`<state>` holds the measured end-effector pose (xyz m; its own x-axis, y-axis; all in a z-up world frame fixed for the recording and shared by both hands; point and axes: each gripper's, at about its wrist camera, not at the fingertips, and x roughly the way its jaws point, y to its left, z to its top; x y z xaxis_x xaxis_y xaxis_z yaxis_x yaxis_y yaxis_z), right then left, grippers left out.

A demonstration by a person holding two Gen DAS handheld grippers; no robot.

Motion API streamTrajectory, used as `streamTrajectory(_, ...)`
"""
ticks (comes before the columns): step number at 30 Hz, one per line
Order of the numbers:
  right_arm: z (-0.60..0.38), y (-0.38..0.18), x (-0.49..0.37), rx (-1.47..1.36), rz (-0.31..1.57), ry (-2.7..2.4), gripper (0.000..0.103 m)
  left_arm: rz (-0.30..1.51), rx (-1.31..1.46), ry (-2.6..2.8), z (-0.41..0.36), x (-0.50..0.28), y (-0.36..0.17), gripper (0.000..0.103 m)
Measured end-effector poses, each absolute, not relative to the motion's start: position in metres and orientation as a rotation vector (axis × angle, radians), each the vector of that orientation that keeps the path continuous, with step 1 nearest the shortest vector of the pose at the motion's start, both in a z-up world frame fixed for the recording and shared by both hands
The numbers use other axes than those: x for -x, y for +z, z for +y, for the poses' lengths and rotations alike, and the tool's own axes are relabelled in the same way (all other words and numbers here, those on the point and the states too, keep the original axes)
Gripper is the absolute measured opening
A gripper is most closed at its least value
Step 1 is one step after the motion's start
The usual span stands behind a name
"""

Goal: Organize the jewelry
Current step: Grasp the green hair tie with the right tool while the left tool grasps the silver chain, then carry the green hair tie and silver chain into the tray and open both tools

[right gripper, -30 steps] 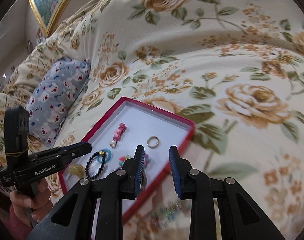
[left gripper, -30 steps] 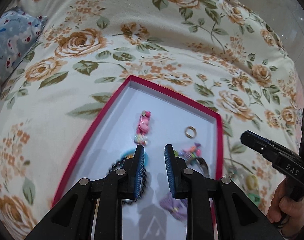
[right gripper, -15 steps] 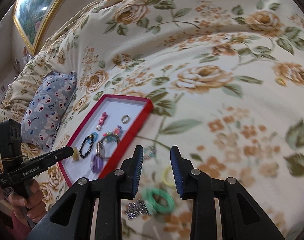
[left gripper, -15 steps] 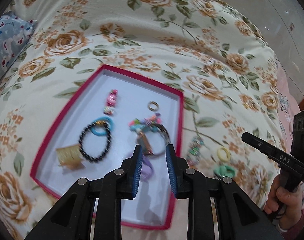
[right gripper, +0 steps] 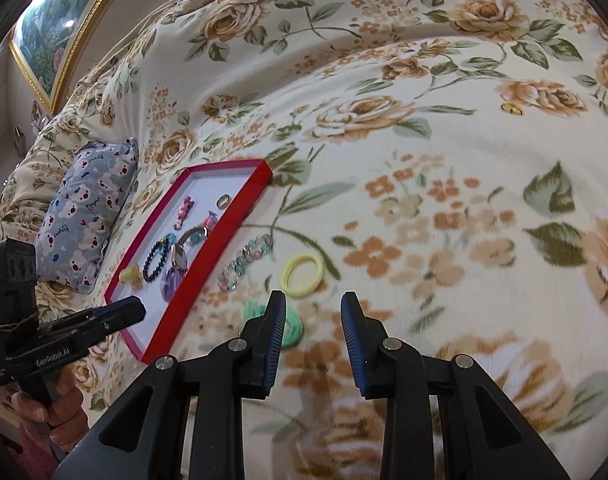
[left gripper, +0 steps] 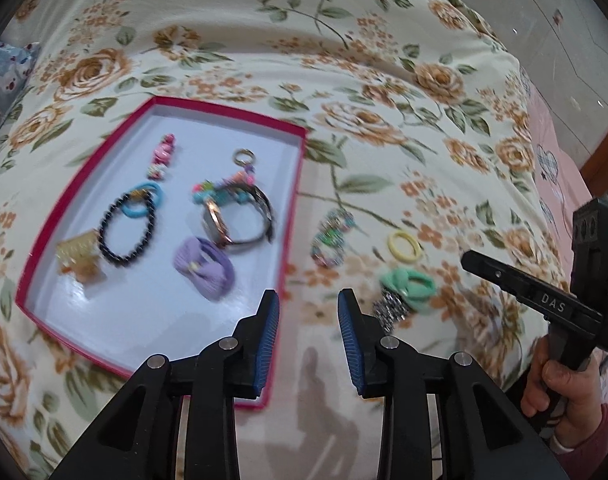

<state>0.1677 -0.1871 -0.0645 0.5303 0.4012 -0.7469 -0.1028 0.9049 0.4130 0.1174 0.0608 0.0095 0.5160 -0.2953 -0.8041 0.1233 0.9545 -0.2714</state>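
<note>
A red-rimmed box (left gripper: 296, 184) (right gripper: 228, 216) with a white floor lies on the floral bedspread. It holds a black bead bracelet (left gripper: 126, 228), a purple bow (left gripper: 204, 268), a watch (left gripper: 232, 220), a ring (left gripper: 243, 157) and other pieces. Right of the box lie a multicolour bead bracelet (left gripper: 330, 236) (right gripper: 244, 262), a yellow hair tie (left gripper: 405, 245) (right gripper: 303, 270), a green scrunchie (left gripper: 409, 286) (right gripper: 292, 326) and a silver piece (left gripper: 390, 308). My left gripper (left gripper: 309, 328) is open and empty near the box's right edge. My right gripper (right gripper: 312, 332) is open and empty, just above the green scrunchie.
A grey pillow with a bear print (right gripper: 84, 212) lies left of the box. A gold-framed picture (right gripper: 60, 28) hangs at the upper left. A small gold ring-like item (right gripper: 511, 109) lies far off on the bedspread.
Both grippers have pulled back and to the right of the box. The loose pieces beside the box have come into view. Both grippers stay open and empty.
</note>
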Motion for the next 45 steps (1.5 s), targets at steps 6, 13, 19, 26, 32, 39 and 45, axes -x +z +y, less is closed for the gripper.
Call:
streamTrajectory(6, -0.176, -0.071, -0.161, -0.325, 0.99, 0.349, 0.031, 1.035, 0.162, -0.287, 0.042, -0.115, -0.002, 0.031)
streamTrajectory(13, -0.162, -0.083, -0.166, -0.307, 1.018, 0.377, 0.031, 1.053, 0.136, -0.31, 0.028, -0.118, -0.01, 0.034)
streamTrajectory(19, -0.155, -0.096, -0.172, -0.273, 1.036, 0.377, 0.021, 1.081, 0.103, -0.338, 0.013, -0.123, -0.025, 0.037)
streamTrajectory(26, -0.169, -0.089, -0.171, -0.27, 1.003, 0.339, 0.005, 1.094, 0.056, -0.359, -0.006, -0.138, -0.036, 0.038)
streamTrajectory(32, -0.191, -0.076, -0.169, -0.318, 0.961, 0.301, 0.005, 1.096, 0.028, -0.392, -0.025, -0.15, -0.048, 0.038)
streamTrajectory(39, -0.198, -0.073, -0.168, -0.352, 0.949, 0.293, 0.005, 1.065, 0.003, -0.405, -0.035, -0.159, -0.058, 0.017)
streamTrajectory(45, -0.192, -0.067, -0.166, -0.353, 0.937, 0.31, 0.005, 1.041, 0.025, -0.396, -0.026, -0.153, -0.047, 0.013)
